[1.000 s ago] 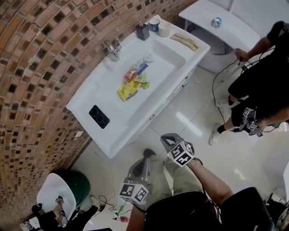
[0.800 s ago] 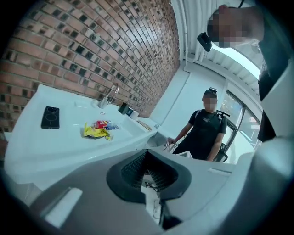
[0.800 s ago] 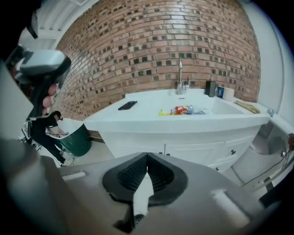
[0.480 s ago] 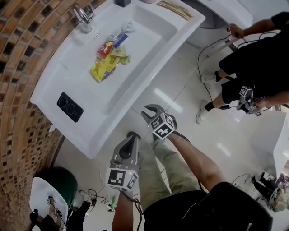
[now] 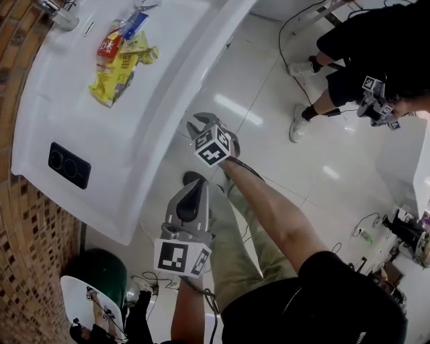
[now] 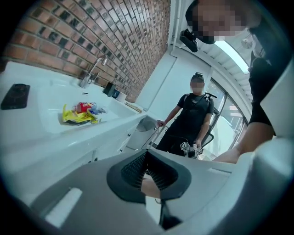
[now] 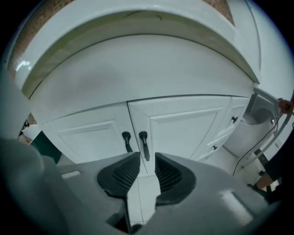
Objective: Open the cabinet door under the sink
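Status, right hand-held gripper (image 7: 147,158): the jaws stand apart with a narrow gap between two dark, ribbed pads (image 7: 125,172), and they grip nothing. I aim it at the front of the cabinet under the sink. Two white doors with recessed rectangular panels meet at a vertical seam. The left door (image 7: 87,137) and the right door (image 7: 183,126) both sit shut and flush. Each carries a slim, dark, elongated handle close to the seam. The right-door handle (image 7: 143,144) lines up with the gap between my jaws, its lower end level with the pad tips; I cannot tell whether it has entered the gap. The left-door handle (image 7: 126,141) stands just beside it, above the left-hand pad. White drawers (image 7: 227,131) with small dark knobs lie to the right of the doors. The smooth, curved white underside of the basin (image 7: 138,69) overhangs the doors.

Status, left hand-held gripper (image 6: 146,156): the ribbed pads meet at the tips and are closed on nothing. It points along the sink top, not at the cabinet.

Head view: the glossy white sink surface (image 5: 114,175) carries crinkled yellow and red snack packets (image 5: 121,67), a flat black rectangular device (image 5: 67,166) with two rings on its face, and a chrome tap (image 5: 57,12). Small brown mosaic tiles cover the wall (image 5: 27,222). The floor (image 5: 302,181) is pale, polished tile. A second person (image 5: 376,54) in black clothing stands well apart from me.
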Action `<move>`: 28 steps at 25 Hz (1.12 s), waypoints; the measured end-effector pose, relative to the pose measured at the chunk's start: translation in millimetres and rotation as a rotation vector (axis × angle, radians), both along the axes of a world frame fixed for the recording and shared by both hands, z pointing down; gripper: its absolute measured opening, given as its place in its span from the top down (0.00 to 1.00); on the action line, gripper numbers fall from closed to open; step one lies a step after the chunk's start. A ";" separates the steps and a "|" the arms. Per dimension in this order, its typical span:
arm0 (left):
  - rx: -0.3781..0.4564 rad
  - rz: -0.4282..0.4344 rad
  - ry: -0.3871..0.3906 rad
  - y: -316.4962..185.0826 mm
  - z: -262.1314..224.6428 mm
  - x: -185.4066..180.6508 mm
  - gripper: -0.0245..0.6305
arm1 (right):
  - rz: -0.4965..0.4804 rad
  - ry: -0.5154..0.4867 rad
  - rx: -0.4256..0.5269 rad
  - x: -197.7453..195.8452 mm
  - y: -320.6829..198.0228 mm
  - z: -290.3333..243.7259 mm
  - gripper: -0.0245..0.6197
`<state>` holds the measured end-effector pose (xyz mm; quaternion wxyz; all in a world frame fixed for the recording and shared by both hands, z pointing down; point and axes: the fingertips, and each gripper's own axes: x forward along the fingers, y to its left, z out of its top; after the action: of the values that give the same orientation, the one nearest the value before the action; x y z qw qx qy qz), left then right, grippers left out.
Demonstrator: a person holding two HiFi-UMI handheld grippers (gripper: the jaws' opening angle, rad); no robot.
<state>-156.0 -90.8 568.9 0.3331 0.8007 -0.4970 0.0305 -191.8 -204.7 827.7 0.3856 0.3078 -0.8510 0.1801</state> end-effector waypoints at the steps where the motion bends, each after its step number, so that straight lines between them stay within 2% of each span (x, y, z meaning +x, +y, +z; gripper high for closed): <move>1: 0.005 0.021 -0.001 -3.0 0.1 3.1 0.94 | 0.004 0.001 0.002 -2.8 -3.0 3.0 0.83; 4: 0.016 0.050 0.002 -11.2 -3.9 1.7 0.94 | 0.001 0.019 0.009 -10.6 -6.9 9.7 0.83; 16: -0.002 0.032 -0.003 -10.2 2.5 -23.6 0.94 | 0.046 0.065 0.014 -20.9 -9.7 36.2 0.83; 25: -0.037 0.029 -0.009 5.1 17.2 -35.9 0.94 | 0.115 0.066 0.027 -27.7 -22.3 37.8 0.83; 28: -0.047 0.021 -0.020 4.6 20.5 -39.5 0.94 | 0.183 0.027 -0.010 -27.5 -20.9 38.7 0.86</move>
<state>-195.5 -86.2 589.4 0.3465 0.7974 -0.4911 0.0538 -219.3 -225.6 866.4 0.3803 0.3848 -0.8131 0.2148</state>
